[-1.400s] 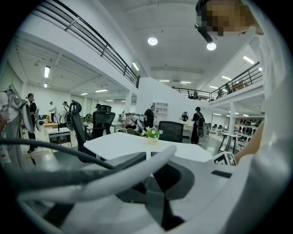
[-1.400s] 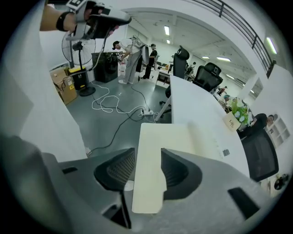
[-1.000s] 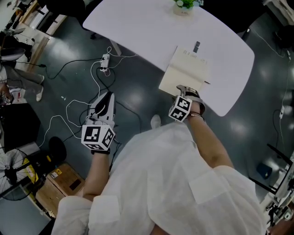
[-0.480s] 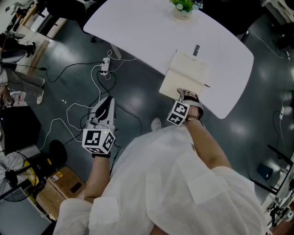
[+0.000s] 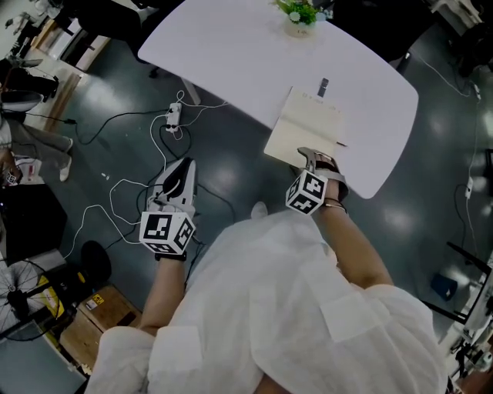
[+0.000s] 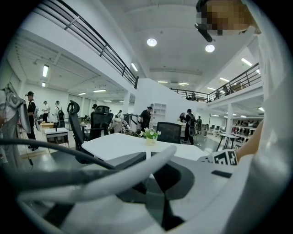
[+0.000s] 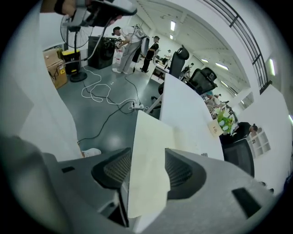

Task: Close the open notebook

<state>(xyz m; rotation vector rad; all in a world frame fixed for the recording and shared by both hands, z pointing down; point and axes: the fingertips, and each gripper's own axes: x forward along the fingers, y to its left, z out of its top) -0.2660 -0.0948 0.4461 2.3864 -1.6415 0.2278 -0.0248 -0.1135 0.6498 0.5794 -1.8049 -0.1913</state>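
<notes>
The open notebook (image 5: 308, 123) with cream pages lies at the near edge of the white table (image 5: 231, 46). My right gripper (image 5: 308, 156) points steeply down at the notebook's near edge. In the right gripper view a cream page (image 7: 149, 151) stands on edge between the two ribbed pads (image 7: 116, 171), raised off the rest of the notebook. The jaws are closing but stand wide, and I see no pad pressing on the page. My left gripper (image 5: 179, 168) hangs over the floor, left of the table and far from the notebook, with its fingertips (image 6: 171, 150) together and nothing in them.
A small potted plant (image 5: 296, 14) stands at the table's far edge, and a small dark object (image 5: 323, 86) lies just beyond the notebook. White cables (image 5: 154, 138) and a power strip (image 5: 174, 115) lie on the floor. Office chairs and people stand farther back.
My right gripper has lifted slightly at the notebook's near edge, with the page between its jaws. The left gripper has stayed where it was.
</notes>
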